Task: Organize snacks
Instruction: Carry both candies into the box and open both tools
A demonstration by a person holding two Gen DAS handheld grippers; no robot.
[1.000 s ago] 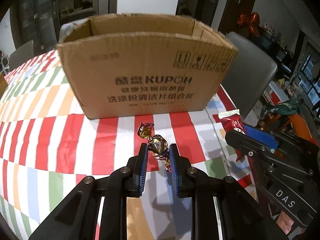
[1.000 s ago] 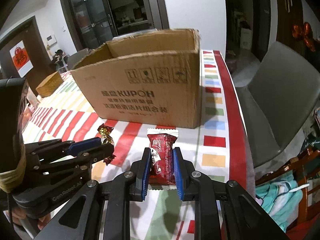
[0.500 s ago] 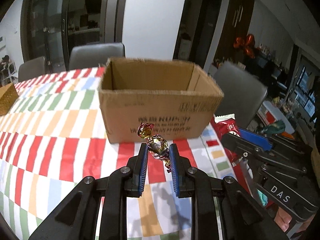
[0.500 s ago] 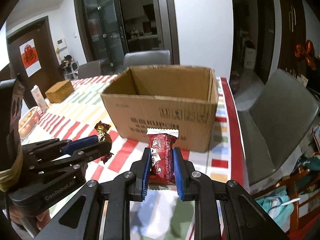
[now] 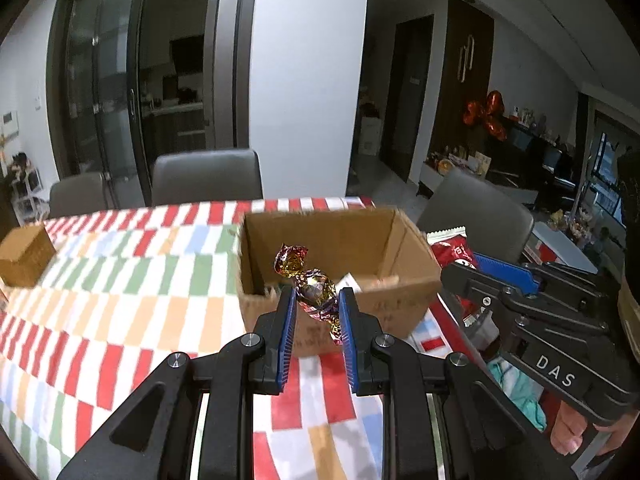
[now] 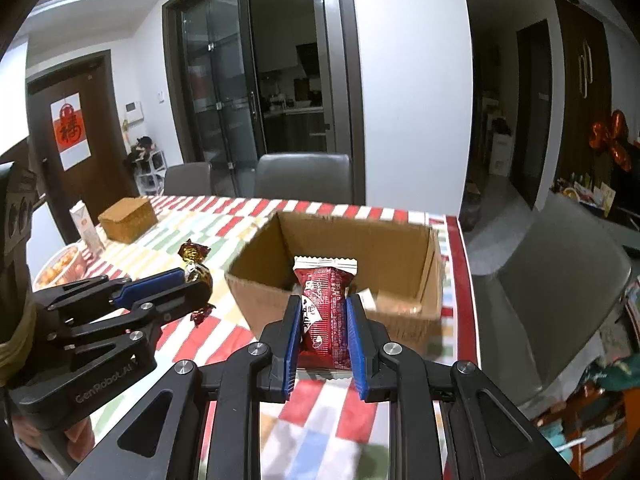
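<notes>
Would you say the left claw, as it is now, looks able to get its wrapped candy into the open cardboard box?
Probably yes: the left claw holds the foil-wrapped candy just short of the cardboard box, whose top is open, with nothing between them.

Home dining room: striped-cloth table (image 5: 120, 280), grey chairs (image 5: 206, 178).

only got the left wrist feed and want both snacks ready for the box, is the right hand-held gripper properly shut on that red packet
observer: yes, the right hand-held gripper is shut on the red packet, a pad on each long side, packet upright
operator: anything beyond the wicker box on that side
observer: a small carton stands there, with a bowl of round orange things beside it at the table edge
</notes>
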